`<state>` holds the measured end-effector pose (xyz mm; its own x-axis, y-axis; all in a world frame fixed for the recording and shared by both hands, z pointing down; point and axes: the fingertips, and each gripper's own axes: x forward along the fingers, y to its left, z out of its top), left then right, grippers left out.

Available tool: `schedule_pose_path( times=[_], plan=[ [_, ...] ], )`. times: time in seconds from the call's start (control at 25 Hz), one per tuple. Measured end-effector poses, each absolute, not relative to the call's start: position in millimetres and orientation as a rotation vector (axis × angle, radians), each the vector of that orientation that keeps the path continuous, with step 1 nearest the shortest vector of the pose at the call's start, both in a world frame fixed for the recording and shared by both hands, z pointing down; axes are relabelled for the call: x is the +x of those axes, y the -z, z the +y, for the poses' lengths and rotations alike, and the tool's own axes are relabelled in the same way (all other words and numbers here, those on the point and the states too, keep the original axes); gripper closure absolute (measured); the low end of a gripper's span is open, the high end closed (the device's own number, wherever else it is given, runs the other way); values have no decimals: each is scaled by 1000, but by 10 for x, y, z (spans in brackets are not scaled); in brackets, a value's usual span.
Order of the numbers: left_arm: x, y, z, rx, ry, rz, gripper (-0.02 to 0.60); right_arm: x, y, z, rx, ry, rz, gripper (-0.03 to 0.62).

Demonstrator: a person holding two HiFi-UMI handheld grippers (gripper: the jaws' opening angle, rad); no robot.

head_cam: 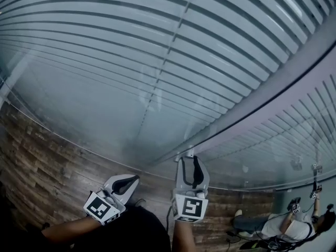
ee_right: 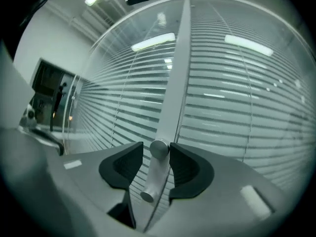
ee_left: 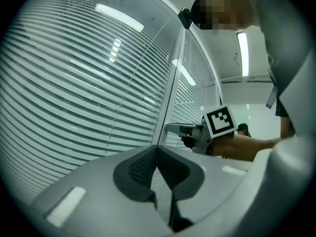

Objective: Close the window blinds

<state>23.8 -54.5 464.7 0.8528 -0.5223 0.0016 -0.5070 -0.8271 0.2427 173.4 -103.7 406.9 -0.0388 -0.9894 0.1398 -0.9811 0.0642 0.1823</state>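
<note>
The white horizontal-slat window blinds (head_cam: 131,46) hang behind a glass partition, running from its top edge down to the wooden floor. Dark gaps show between the slats, so they look only partly tilted and the closing seems not yet done. The step in hand appears to be working the small silver cylindrical knob (ee_right: 154,177), which juts out from the lower part of the grey vertical frame post (ee_right: 175,83) between two panes. The right gripper (ee_right: 155,154) points at that post with its dark fingers standing wide around the knob: the knob's end lies right against the right-hand finger, while a clear gap shows on the other side, so it is not clamped. The left gripper (ee_left: 158,154) is held beside it, away from the post, fingers drawn together with nothing between them. The next move probably calls for the right fingers to close squarely on the knob and for the wrist to roll, turning it until the slats lie flat against one another; a loose hold on the smooth metal could slip. No brand, label or readable writing shows anywhere; only black-and-white square markers on each gripper's cube (head_cam: 188,208).
</note>
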Motion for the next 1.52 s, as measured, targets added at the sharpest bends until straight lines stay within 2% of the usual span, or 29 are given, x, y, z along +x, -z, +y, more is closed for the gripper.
schedule_pose_path(
  times=[0.16, 0.28, 0.48, 1.2, 1.32, 1.52],
  plan=[
    [223, -4634, -542, 2787, 130, -771, 583, 1825, -4075, -1058, 2213, -309, -2286, 416],
    [203, -4637, -560, 2787, 126, -785, 583, 1862, -4079, -1071, 2303, -361, -2253, 444],
    [132, -4682, -575, 2754, 114, -799, 583, 1835, -4100, -1057, 2266, -298, -2235, 461],
    [81, -4957, -446, 2760, 89, -793, 583, 1633, -4297, -924, 1886, 345, -1860, 462],
    [51, -4971, -431, 2739, 98, -800, 583, 1644, -4303, -898, 1926, 316, -1892, 461],
    [23, -4896, -571, 2735, 84, -813, 583, 1763, -4334, -1029, 2091, -14, -2072, 437]
  ],
)
